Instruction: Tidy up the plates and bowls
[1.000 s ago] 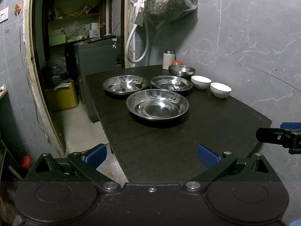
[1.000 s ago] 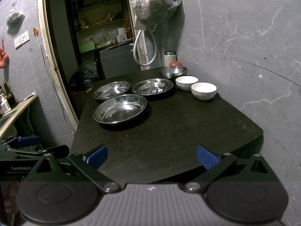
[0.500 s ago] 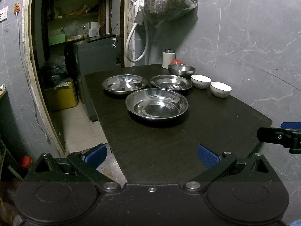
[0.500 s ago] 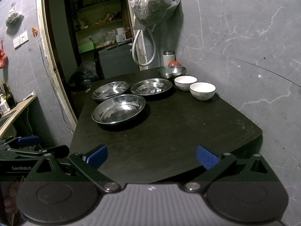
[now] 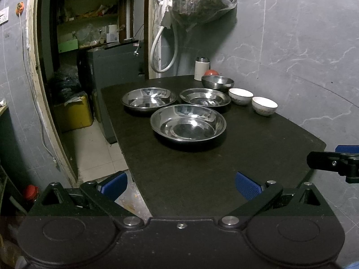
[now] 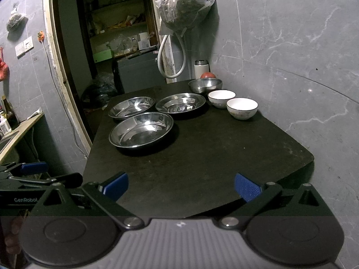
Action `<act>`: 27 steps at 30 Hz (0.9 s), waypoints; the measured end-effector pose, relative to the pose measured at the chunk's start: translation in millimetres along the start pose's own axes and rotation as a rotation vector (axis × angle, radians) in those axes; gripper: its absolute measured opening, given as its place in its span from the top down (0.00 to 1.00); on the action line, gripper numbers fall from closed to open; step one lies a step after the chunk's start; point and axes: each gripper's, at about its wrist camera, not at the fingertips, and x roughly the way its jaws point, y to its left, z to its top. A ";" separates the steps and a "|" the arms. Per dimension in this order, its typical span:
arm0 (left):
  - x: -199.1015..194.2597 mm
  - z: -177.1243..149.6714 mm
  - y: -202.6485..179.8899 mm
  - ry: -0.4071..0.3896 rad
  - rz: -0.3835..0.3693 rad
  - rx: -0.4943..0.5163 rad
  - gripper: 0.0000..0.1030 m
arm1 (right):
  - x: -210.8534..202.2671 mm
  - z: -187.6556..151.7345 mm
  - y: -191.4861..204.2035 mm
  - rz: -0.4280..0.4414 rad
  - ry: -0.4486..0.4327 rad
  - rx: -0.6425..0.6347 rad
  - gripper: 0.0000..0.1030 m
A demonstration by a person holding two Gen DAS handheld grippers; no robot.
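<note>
Three steel plates [image 5: 188, 123]; three bowls [image 5: 264, 109].

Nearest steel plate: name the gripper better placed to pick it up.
Left, probably. In its view the nearest steel plate sits straight ahead of the open left gripper. For the open right gripper, that plate lies off to its left.

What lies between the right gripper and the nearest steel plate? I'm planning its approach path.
Only bare black tabletop lies between the open right gripper and the nearest steel plate, seen in the right wrist view.
</note>
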 end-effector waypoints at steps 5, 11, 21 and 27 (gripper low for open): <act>0.4 -5.8 1.8 0.008 -0.005 -0.003 0.01 | 0.7 -1.1 -4.0 -0.001 0.005 0.000 0.00; 6.5 -3.4 8.5 0.028 -0.003 -0.010 0.01 | 8.9 0.1 -3.6 -0.006 0.022 -0.002 0.00; 28.2 9.2 14.5 0.081 0.044 -0.023 0.01 | 31.3 5.7 -3.1 0.010 0.088 -0.015 0.00; 56.7 30.5 29.4 0.106 0.100 -0.068 0.01 | 57.8 21.8 -7.9 0.022 0.101 -0.012 0.00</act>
